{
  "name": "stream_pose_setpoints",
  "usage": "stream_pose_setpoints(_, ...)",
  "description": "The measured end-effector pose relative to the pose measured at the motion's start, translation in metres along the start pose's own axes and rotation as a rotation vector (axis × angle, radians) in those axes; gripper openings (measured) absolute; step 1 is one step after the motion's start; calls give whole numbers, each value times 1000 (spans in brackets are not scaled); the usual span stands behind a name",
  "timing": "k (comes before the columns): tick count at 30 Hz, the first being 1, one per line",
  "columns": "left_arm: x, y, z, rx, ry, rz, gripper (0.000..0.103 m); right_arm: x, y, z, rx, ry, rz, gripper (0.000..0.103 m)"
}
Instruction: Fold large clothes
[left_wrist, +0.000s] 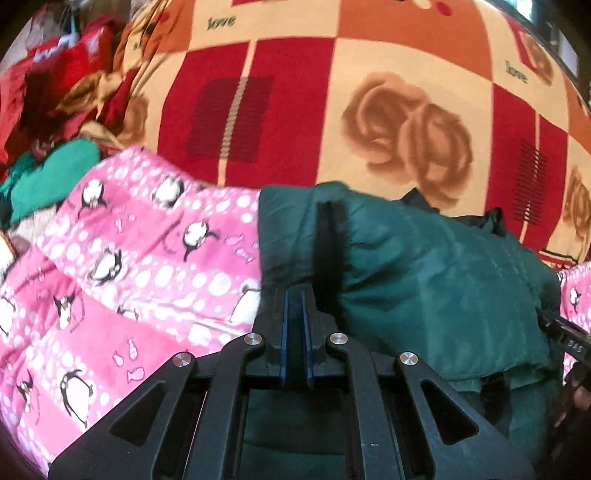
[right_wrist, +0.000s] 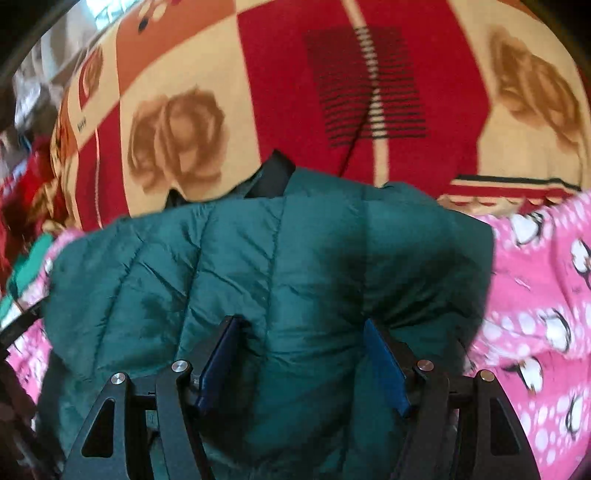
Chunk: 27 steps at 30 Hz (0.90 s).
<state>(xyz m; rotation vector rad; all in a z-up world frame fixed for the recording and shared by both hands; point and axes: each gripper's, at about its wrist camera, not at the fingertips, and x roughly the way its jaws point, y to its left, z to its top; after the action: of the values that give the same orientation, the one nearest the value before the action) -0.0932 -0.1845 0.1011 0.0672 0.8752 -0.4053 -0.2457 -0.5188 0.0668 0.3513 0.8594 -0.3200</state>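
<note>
Dark green quilted fabric fills the middle of both views: it is a puffer jacket (right_wrist: 280, 266), lying in a thick bundle on a pink penguin blanket (left_wrist: 129, 258). Beyond the jacket spreads a large checked blanket (left_wrist: 332, 103) with red, orange and cream squares, brown roses and the word "love". Left of the jacket, at the far edge of the pink blanket, lie a bright green cloth (left_wrist: 44, 173) and some red clothes (left_wrist: 55, 66).

The left gripper (left_wrist: 295, 295) has its blue-padded fingers almost together, with only a narrow gap between them. I cannot tell whether any fabric is caught there; its tips reach the left edge of the jacket. The right gripper (right_wrist: 301, 325) is spread wide, and the jacket bulges up between its two fingers (right_wrist: 384, 362). The pads lie against the fabric on both sides but do not pinch it.
</note>
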Motion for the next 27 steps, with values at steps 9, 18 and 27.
stream_pose_setpoints(9,-30,-1,9,-42,-38,-83,13,-34,2,-5,26,-33,34,68)
stream_pose_setpoints(18,-53,-46,6,56,-119,-140,67,-52,11,-11,19,-49,38,68)
stream_pose_setpoints(27,7,-82,-4,173,-17,-15,67,-18,37,-6,-69,-35,-21,68)
